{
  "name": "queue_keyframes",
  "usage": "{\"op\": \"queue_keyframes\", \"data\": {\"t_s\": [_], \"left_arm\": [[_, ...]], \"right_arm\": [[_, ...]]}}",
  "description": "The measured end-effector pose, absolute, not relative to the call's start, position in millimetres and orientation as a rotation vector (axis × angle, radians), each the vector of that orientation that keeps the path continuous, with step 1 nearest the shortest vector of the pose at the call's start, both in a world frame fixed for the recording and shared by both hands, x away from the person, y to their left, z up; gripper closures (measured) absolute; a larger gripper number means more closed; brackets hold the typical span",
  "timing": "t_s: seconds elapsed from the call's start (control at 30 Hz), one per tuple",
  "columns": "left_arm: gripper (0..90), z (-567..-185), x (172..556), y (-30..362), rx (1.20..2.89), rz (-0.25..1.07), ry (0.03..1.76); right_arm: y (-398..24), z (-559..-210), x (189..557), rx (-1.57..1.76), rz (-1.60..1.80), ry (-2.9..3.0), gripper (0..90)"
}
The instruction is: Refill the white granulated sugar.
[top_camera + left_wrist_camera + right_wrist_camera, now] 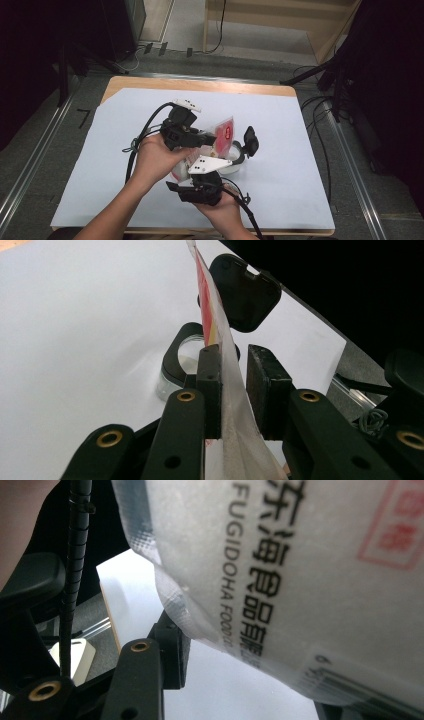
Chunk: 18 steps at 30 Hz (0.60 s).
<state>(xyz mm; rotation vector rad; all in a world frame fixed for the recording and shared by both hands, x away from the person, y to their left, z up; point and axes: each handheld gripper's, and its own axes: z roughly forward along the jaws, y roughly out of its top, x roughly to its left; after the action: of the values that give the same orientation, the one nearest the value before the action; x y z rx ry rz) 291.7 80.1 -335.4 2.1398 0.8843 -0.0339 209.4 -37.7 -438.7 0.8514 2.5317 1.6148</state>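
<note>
White table [125, 150]; pouch [300, 570] lettering from right gripper view.

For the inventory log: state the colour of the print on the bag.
Black lettering plus a red stamp on the translucent white bag, clearest in the right gripper view.

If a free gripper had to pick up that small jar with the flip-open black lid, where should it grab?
Probably the jar body just under its black collar, approached from the open white-paper side, jaws straddling it. The hinged lid stands up behind, and the bag hangs above, crowding a top-down approach.
</note>
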Motion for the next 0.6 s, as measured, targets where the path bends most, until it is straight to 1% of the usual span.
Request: {"op": "queue_keyframes", "data": {"t_s": [0.37,0.6], "left_arm": [[77.7,-335.4,291.3,80.0,2.141,-0.031,0.884],[77.1,-334.7,290.4,79.0,2.143,-0.03,0.886]], "right_arm": [[-36.7,-439.5,209.4,0.809,1.588,2.538,53.7],[-36.7,-439.0,209.1,0.833,1.59,2.529,56.2]]}}
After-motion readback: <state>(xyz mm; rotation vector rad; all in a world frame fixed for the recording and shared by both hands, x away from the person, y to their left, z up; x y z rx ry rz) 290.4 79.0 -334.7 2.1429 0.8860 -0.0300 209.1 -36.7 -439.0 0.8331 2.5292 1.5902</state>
